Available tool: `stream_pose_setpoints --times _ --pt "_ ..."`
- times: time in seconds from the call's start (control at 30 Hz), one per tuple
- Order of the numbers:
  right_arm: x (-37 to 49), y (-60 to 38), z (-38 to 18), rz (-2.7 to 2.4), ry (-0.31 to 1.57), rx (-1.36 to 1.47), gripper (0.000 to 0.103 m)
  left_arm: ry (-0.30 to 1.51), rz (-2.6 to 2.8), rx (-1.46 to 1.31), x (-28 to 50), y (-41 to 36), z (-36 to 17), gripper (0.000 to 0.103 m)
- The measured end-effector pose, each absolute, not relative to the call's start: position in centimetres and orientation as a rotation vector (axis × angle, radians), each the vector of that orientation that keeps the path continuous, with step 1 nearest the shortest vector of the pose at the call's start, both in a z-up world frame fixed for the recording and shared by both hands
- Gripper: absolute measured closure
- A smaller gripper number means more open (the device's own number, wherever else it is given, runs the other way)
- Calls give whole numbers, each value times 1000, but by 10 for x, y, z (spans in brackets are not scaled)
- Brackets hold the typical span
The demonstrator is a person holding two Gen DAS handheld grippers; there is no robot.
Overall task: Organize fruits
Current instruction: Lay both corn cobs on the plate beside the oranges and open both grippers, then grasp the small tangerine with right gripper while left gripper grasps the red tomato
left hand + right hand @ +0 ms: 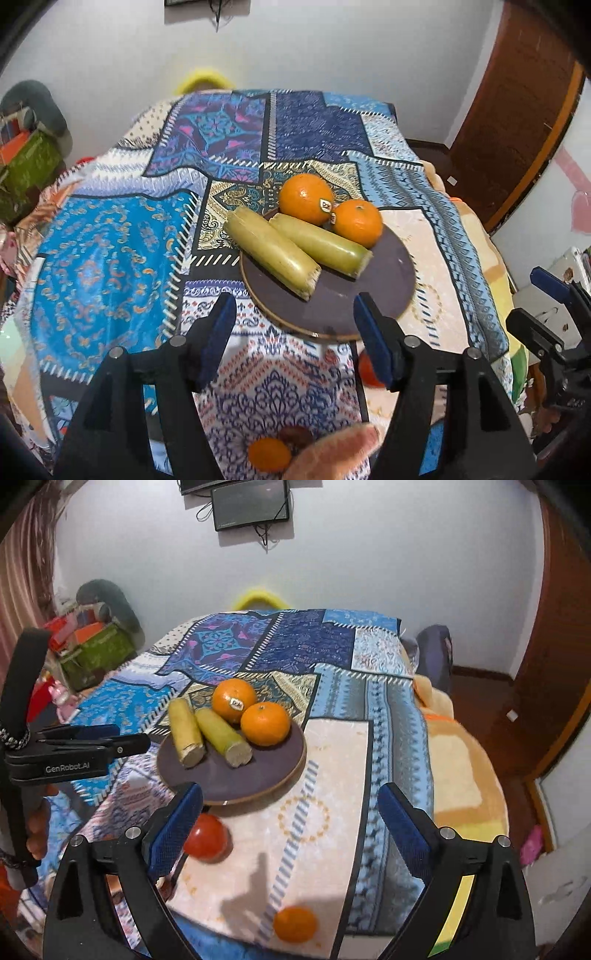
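A dark round plate lies on the patchwork cloth. It carries two oranges, the second beside the first, and two yellow-green cut stalks. My left gripper hangs open above the plate's near rim, nothing between its blue pads. My right gripper stands wide open over the pale cloth patch just right of the plate, empty. A red tomato lies near the plate's front edge. A small orange sits close to the cloth's near edge.
Another small orange and a dark fruit lie at the bottom of the left wrist view. The cloth drops off at both sides. A green box stands at the left, a wooden door at the right.
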State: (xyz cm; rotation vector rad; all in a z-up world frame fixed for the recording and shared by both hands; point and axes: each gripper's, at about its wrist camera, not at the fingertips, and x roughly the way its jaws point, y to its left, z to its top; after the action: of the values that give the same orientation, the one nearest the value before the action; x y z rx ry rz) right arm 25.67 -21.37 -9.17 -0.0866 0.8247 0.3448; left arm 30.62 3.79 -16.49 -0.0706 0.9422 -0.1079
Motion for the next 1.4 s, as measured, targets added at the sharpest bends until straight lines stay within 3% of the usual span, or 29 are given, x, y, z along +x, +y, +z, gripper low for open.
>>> stream_pose_setpoints --times 0.43,0.53,0.73,0.83,1.03,1.4 --pt "205 -237 -123 359 918 -84 10 920 -167 -33 249 11 -157 31" --pt "196 -240 -135 354 945 -93 25 950 -180 -31 246 4 -168 31" --pt "189 -248 -159 349 1008 -84 40 1014 -202 -26 247 -10 -195 31" --pt "187 -250 -166 364 1025 -67 42 1041 -212 -23 252 -16 -207 31" --pt "195 -244 -179 366 1056 -74 56 1072 -230 -15 266 -29 -223 31" --pt "207 -240 -187 408 1066 -52 67 1115 -256 -19 291 -47 -242 31"
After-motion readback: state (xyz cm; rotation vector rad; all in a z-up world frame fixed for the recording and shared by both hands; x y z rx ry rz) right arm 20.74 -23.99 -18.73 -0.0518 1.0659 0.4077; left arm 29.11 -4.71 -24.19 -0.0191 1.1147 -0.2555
